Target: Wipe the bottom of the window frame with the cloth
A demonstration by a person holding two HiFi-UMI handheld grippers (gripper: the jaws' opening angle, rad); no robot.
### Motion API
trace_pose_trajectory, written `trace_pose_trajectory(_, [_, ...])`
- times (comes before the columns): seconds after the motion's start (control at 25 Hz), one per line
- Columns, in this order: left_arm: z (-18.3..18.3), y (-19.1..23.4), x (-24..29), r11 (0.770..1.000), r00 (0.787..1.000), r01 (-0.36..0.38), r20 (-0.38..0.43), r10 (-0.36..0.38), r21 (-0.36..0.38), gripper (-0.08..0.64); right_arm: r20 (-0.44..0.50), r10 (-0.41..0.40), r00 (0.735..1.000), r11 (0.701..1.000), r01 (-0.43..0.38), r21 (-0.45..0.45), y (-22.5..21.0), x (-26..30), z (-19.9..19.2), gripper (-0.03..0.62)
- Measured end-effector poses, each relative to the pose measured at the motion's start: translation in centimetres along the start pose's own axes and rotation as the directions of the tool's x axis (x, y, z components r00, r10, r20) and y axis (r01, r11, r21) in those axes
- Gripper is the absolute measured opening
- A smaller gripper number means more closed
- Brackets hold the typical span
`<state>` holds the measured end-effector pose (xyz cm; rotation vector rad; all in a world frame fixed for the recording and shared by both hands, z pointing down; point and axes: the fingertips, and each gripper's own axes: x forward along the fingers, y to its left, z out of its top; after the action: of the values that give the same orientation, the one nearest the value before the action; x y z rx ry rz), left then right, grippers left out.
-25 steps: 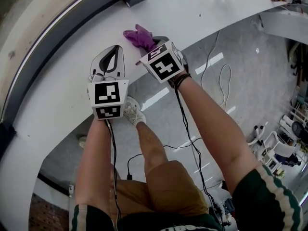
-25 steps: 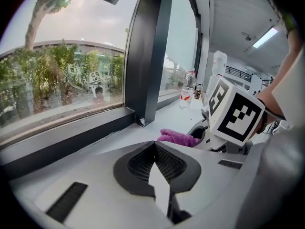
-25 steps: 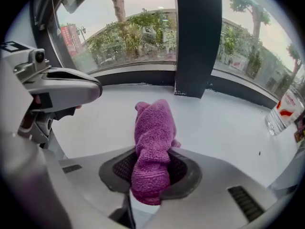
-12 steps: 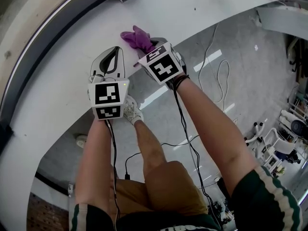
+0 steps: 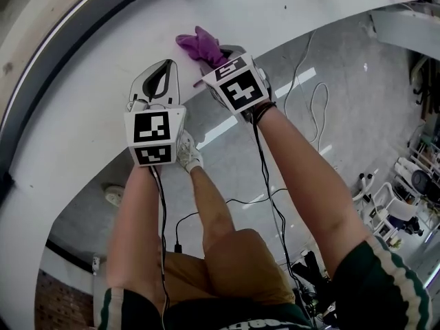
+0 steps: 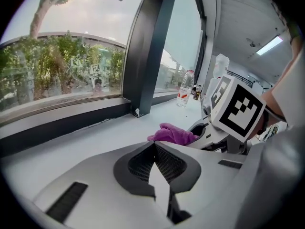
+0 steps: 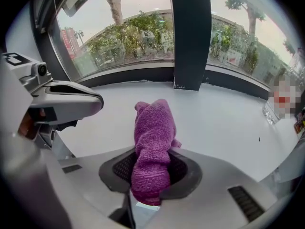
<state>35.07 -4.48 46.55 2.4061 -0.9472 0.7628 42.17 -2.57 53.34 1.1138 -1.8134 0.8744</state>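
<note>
Where right gripper (image 7: 150, 173) clamps it, purple cloth (image 7: 153, 135), bunched, fuzzy.

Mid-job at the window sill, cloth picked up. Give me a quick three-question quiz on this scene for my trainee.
1. True or false: the left gripper grips the purple cloth.
2. The bottle stands: A) on the white sill B) on the floor C) between the left gripper's jaws.
3. Fill in: the left gripper's jaws are ____.
Key: 1 false, the right gripper is shut on it; 2 A; 3 together, with nothing between them.
</note>
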Motion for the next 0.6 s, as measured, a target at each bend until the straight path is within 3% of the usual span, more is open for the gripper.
trace_pose_trajectory(0.36, [-0.1, 2.2, -2.3, 0.999, 1.0, -0.016, 0.021, 0.015, 0.049, 0.009, -0.022, -0.091, 0.996, 0.996, 0.092, 0.014, 0.4, 0.1, 0.5, 0.118])
trace_pose_trajectory(0.6, [-0.5, 4.0, -4.5, 1.0, 0.999, -0.024, 0.041, 0.024, 0.001, 0.009, -0.044, -0.098, 0.994, 0.995, 0.097, -0.021, 3.2, 0.9, 0.8, 0.118])
